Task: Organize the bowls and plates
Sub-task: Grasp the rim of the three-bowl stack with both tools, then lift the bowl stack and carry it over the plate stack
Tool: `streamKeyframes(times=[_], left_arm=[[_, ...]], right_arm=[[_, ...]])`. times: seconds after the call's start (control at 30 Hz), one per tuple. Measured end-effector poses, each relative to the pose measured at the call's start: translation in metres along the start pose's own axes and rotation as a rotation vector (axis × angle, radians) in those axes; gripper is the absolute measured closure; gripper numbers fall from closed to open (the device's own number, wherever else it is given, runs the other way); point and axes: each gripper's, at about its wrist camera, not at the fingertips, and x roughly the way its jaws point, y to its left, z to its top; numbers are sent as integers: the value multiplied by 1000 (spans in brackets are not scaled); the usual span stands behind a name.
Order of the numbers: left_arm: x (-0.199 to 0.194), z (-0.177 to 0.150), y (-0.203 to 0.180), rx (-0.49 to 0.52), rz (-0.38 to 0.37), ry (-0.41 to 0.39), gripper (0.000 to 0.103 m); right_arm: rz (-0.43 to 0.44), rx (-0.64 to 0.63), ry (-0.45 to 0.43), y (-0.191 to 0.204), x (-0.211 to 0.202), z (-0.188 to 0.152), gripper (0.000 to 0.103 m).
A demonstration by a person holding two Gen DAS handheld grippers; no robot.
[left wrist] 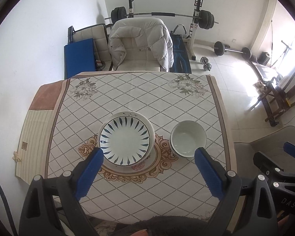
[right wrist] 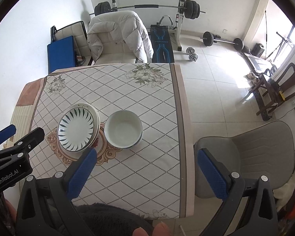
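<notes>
Both tongs spread wide, nothing pinched. Left tongs [left wrist: 149, 157] hang above the near half of the bench [left wrist: 127, 90], w/ the plate stack [left wrist: 125, 137] at mid-bench just past the left pad. Right tongs [right wrist: 147, 158] sit further right, over the bench edge. Bowl stack [right wrist: 123, 129] stands just beside the plates, apart from them I think, gap is thin. Plates look nested, top one w/ leaf pattern sits a bit skewed; bowls look nested too.

My read: stacking mostly done, maybe only squaring up left. If I nudge the top plate, I'd take it by the near rim, pads flat, slow squeeze; glazed ware probably slips. Keep the other tongs clear of the bowls.
</notes>
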Motion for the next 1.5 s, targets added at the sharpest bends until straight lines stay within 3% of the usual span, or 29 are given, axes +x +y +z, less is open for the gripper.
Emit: streamKeyframes(times=[0.5, 0.7, 0.8, 0.87, 0.97, 1.03, 1.07, 1.27, 1.5], left_arm=[[21, 12, -4, -11, 36, 29, 8], [61, 28, -11, 59, -20, 71, 8], [95, 44, -16, 118, -44, 114, 8], [126, 57, -20, 147, -79, 180, 8], [182, 74, -25, 154, -204, 322, 11], [218, 79, -34, 173, -306, 431, 21], [234, 81, -40, 198, -321, 476, 29], [298, 74, -82, 378, -417, 669, 31], [337, 56, -100, 422, -469, 791, 31]], right_arm=[[7, 7, 38, -13, 23, 16, 0], [6, 18, 56, -20, 56, 21, 0], [-17, -35, 35, -20, 83, 22, 0], [3, -47, 59, -22, 105, 24, 0], [120, 44, 126, -31, 144, 26, 0], [197, 117, 204, -37, 176, 26, 0], [228, 148, 241, -38, 194, 24, 0], [395, 346, 374, -49, 285, 13, 0], [539, 452, 492, -48, 356, 0, 0]])
